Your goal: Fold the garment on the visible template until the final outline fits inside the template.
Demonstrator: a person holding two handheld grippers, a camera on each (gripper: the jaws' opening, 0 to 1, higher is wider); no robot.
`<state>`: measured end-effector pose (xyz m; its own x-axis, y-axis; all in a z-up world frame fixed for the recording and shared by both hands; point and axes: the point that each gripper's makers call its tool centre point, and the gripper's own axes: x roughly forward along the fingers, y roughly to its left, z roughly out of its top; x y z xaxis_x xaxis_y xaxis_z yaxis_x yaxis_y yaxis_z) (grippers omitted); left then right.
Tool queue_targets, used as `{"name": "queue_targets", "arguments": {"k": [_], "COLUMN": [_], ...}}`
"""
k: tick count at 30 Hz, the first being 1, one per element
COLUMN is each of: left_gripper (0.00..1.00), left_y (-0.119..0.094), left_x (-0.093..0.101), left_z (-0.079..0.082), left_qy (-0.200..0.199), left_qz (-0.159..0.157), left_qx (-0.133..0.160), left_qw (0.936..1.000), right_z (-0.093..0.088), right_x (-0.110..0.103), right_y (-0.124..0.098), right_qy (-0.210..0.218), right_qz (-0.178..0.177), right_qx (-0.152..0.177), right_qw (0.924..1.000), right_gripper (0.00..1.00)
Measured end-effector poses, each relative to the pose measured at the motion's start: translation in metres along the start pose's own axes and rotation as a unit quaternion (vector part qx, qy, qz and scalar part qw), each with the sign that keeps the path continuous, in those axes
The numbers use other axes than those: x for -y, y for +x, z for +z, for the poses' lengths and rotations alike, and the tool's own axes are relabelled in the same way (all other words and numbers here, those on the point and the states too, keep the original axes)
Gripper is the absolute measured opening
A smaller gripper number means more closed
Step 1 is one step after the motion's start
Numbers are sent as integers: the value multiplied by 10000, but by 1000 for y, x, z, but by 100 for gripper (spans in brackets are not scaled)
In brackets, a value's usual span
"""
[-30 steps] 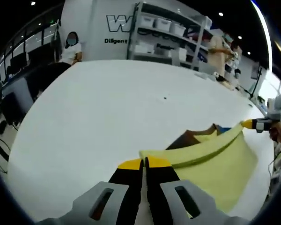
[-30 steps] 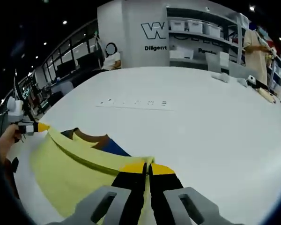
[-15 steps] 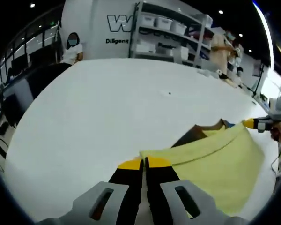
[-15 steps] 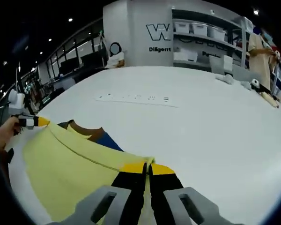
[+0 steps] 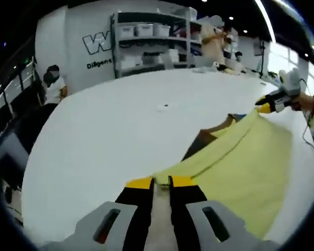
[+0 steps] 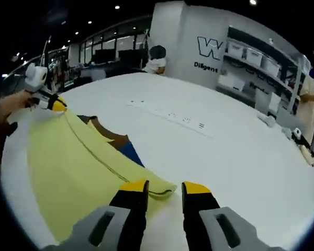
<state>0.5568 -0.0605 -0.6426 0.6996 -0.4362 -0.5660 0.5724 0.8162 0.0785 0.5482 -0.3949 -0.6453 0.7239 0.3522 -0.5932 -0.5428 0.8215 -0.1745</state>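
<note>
A pale yellow garment [image 5: 246, 162] lies flat on the white table [image 5: 104, 136], its folded edge running from one gripper to the other. A brown piece [image 5: 204, 140] and a blue piece [image 6: 131, 151] peek out from under that edge. My left gripper [image 5: 161, 183] stands open at the near corner of the garment [image 6: 68, 167], with table showing between its jaws; it appears again [image 6: 52, 103], held by a hand. My right gripper [image 6: 165, 187] is open wide, the garment's corner lying loose between its fingertips; it also appears far off [image 5: 267, 107] at the other corner.
A white power strip [image 6: 167, 112] lies on the table beyond the garment. Shelves with white bins [image 5: 146, 44] stand behind the table. One person sits at the far side [image 5: 53, 86] and another stands by the shelves [image 6: 311, 102].
Both grippers were shut on the garment's folded edge and have now opened, letting it lie on the table. Both views have swung sideways with the hands.
</note>
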Motion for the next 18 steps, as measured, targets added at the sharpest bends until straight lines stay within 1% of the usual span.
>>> {"name": "queue_targets", "arguments": {"k": [2, 4, 5, 6, 7, 9, 11, 12, 13, 14, 16, 17, 18], "left_gripper": [29, 35, 36, 37, 37, 36, 34, 34, 35, 34, 32, 31, 30], "left_y": [-1, -1, 0, 1, 1, 4, 6, 7, 9, 11, 15, 16, 17], "left_x": [1, 3, 5, 6, 7, 7, 7, 9, 11, 11, 8, 9, 9], "left_z": [2, 2, 3, 3, 1, -5, -9, -9, -9, -10, -13, -9, -8], "left_qy": [374, 565, 748, 894, 1052, 1303, 1333, 1333, 1367, 1391, 1553, 1455, 1462], "left_qz": [-97, -184, -287, -334, -365, -395, -410, -455, -489, -470, -368, -382, -379], "left_qx": [44, 21, 46, 47, -5, -158, -263, -244, -229, -234, -332, -241, -239], "left_qw": [9992, 9982, 9968, 9954, 9938, 9906, 9899, 9897, 9891, 9889, 9866, 9883, 9882], "right_z": [1, -1, -2, -4, -4, -8, -15, -17, -17, -17, -18, -17, -16], "right_x": [-3, -2, -3, -4, -7, -6, -1, 3, 3, 2, 1, 2, 2], "right_y": [-1, -1, -1, -1, -1, 0, 2, 3, 5, 8, 10, 11, 11], "right_qy": [-244, -362, -557, -615, -756, -1023, -1178, -1401, -1508, -1453, -1476, -1504, -1559], "right_qz": [135, 185, 273, 279, 370, 385, 309, 210, 238, 260, 306, 299, 289], "right_qx": [9, -47, -78, -111, -103, -235, -466, -556, -555, -527, -560, -554, -544], "right_qw": [9996, 9992, 9980, 9977, 9964, 9937, 9915, 9884, 9867, 9876, 9870, 9866, 9859], "right_gripper": [23, 28, 29, 30, 30, 30, 30, 29, 28, 29, 29, 28, 27]}}
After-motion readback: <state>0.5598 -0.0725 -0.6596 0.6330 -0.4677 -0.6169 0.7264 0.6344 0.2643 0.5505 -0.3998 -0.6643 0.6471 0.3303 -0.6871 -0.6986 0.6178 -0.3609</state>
